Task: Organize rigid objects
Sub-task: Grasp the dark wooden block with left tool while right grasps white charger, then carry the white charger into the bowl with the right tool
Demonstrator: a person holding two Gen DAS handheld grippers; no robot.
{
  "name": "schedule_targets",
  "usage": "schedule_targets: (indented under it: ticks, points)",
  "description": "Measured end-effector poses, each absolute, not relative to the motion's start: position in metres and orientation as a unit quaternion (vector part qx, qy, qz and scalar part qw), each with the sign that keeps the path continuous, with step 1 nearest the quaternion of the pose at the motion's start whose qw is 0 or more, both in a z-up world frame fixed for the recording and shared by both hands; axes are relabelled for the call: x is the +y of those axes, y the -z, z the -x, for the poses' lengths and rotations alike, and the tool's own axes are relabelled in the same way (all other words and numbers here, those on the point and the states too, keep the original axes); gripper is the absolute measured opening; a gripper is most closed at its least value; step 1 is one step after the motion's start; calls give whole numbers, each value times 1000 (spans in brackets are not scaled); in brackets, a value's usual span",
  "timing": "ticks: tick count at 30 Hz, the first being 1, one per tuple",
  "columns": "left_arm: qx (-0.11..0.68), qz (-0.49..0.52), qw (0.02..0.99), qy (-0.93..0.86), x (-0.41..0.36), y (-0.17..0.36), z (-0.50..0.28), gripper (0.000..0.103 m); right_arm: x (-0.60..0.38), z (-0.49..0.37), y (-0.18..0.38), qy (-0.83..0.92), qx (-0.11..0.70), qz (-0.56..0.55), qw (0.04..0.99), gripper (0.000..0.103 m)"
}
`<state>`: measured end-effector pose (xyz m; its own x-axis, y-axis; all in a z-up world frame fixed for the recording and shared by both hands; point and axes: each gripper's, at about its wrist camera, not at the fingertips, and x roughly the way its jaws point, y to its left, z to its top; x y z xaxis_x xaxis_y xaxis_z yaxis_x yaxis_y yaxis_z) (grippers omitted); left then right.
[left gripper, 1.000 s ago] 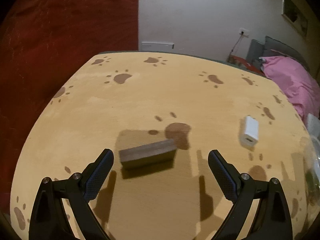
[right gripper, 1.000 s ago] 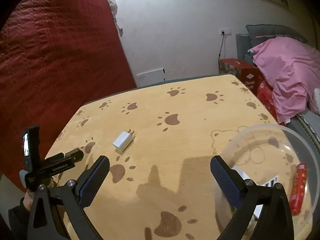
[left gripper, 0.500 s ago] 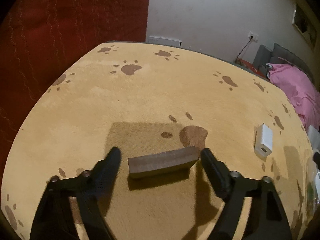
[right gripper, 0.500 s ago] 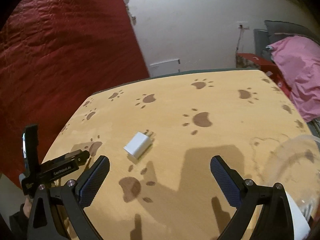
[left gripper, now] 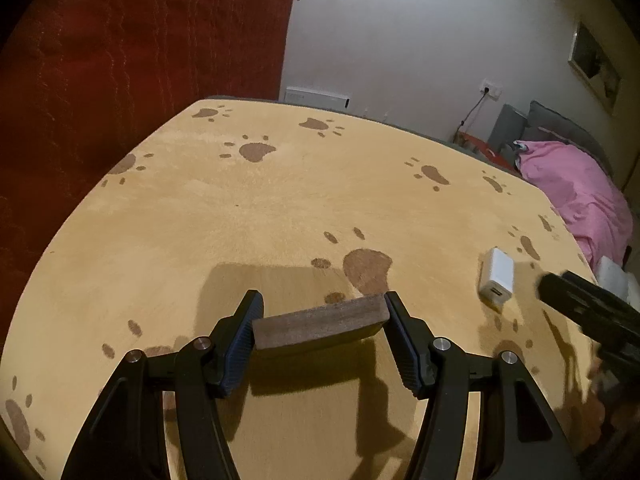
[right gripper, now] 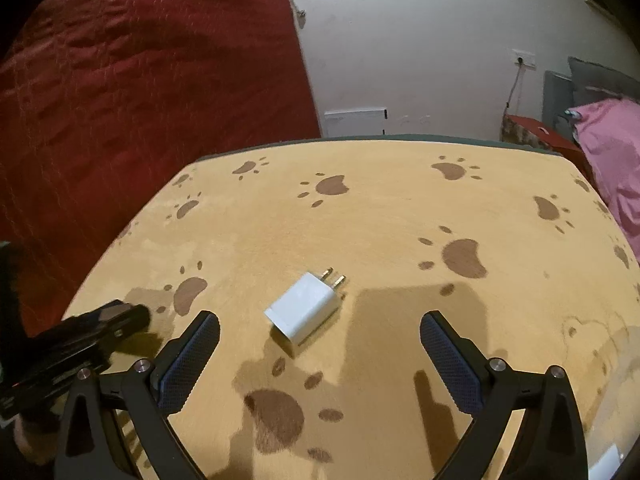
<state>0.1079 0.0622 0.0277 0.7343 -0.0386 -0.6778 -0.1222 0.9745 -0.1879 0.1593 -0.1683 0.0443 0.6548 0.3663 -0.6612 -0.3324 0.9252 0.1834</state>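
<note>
A dark brown rectangular block (left gripper: 320, 326) sits between the fingers of my left gripper (left gripper: 320, 344), which is shut on its two ends, low over the yellow paw-print table (left gripper: 280, 200). A white plug charger (right gripper: 306, 312) lies on the table just ahead of my right gripper (right gripper: 320, 360), which is open and empty with a finger on each side of it. The charger also shows in the left wrist view (left gripper: 496, 280), with the right gripper's dark body (left gripper: 588, 312) beside it.
A red quilted cover (right gripper: 140, 100) hangs behind the table on the left. A pink blanket (left gripper: 576, 188) lies on furniture past the right edge. The left gripper's body (right gripper: 72, 344) shows at the left of the right wrist view.
My left gripper has moved forward and closed onto the brown block. My right gripper has swung left from the clear bowl and come up to the white charger.
</note>
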Motion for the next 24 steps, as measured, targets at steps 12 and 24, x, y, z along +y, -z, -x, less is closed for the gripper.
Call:
schedule_targets:
  ticks: [12, 24]
  points:
    - [361, 105, 926, -13, 54, -25, -87, 62, -131, -183, -21, -187, 398, 59, 896, 71]
    - [363, 101, 926, -9, 50, -22, -87, 62, -125, -177, -21, -180, 400, 77, 895, 54]
